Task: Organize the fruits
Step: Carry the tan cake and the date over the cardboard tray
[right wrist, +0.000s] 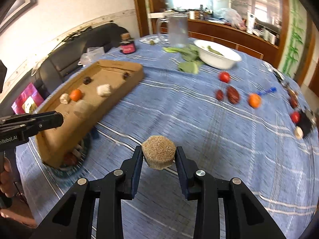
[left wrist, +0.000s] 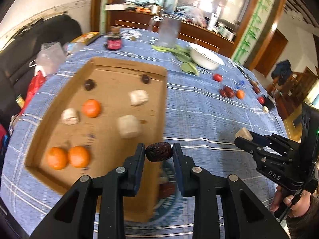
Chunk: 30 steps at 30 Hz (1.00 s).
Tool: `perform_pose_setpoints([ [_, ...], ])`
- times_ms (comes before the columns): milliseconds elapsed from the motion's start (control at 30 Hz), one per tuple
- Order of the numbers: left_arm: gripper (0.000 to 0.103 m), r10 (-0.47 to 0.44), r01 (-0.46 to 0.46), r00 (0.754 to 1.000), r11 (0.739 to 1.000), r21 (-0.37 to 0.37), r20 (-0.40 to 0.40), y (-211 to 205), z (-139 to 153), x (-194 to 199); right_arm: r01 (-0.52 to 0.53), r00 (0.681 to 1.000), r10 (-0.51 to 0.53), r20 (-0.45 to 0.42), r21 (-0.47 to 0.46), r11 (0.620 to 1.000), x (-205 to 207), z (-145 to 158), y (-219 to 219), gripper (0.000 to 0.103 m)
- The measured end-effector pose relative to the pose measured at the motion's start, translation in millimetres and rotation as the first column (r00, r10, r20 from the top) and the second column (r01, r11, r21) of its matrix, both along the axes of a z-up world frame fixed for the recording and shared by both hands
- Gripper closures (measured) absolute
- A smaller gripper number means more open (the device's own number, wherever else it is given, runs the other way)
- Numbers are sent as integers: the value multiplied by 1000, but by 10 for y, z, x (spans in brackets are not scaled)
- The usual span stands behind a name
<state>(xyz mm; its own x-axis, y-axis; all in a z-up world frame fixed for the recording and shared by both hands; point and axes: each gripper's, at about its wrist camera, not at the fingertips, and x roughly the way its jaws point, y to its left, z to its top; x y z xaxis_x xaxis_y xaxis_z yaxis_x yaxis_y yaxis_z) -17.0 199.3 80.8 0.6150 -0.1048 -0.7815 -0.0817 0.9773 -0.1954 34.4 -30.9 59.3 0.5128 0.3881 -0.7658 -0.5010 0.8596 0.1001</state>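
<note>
the left gripper point(left wrist: 159, 151) was clamped on a dark, wrinkled date point(left wrist: 159, 151), held in the air over the near right corner of a shallow cardboard tray point(left wrist: 127, 65) on a table under a blue checked cloth point(left wrist: 199, 115). the right gripper point(right wrist: 159, 153) was clamped on a pale, rough-topped chunk point(right wrist: 158, 151), held above bare cloth to the right of the tray.

in the tray lay three oranges: one point(left wrist: 91, 108) near the middle and two point(left wrist: 56, 158) point(left wrist: 79, 156) touching side by side at the near left corner. three pale chunks point(left wrist: 139, 97) point(left wrist: 69, 116) point(left wrist: 129, 126) lay among them, and two dark dates point(left wrist: 89, 84) point(left wrist: 145, 78) sat by the far wall. the tray's near end rested on a patterned plate point(right wrist: 65, 169), so it stood tilted.

well apart on the cloth to the right lay a red tomato point(right wrist: 224, 76), two reddish dates point(right wrist: 220, 95) point(right wrist: 232, 94) side by side, and an orange point(right wrist: 254, 100) just beside them. another tomato point(right wrist: 295, 117) and a pale chunk point(right wrist: 298, 132) sat near the table's right edge.

at the far side stood a white bowl point(right wrist: 217, 56) with green leaves point(right wrist: 188, 66) beside it, a clear pitcher point(right wrist: 177, 30) and a dark jar point(right wrist: 127, 44). a hand point(left wrist: 293, 205) gripped the right gripper's handle in the left wrist view. much of the scene was blurred.
</note>
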Motion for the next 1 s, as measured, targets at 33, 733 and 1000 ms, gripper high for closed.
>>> perform_pose_setpoints([
  [33, 76, 17, -17, 1000, 1000, 2, 2, 79, 4, -23, -11, 1000, 11, 1, 5, 1000, 14, 17, 60, 67],
  [733, 76, 272, -269, 961, 960, 76, -37, 1400, -140, -52, -255, 967, 255, 13, 27, 966, 402, 183, 1468, 67],
  [1000, 76, 265, -259, 961, 962, 81, -81, 1482, -321, 106, -292, 956, 292, -7, 1, 956, 638, 34, 1899, 67],
])
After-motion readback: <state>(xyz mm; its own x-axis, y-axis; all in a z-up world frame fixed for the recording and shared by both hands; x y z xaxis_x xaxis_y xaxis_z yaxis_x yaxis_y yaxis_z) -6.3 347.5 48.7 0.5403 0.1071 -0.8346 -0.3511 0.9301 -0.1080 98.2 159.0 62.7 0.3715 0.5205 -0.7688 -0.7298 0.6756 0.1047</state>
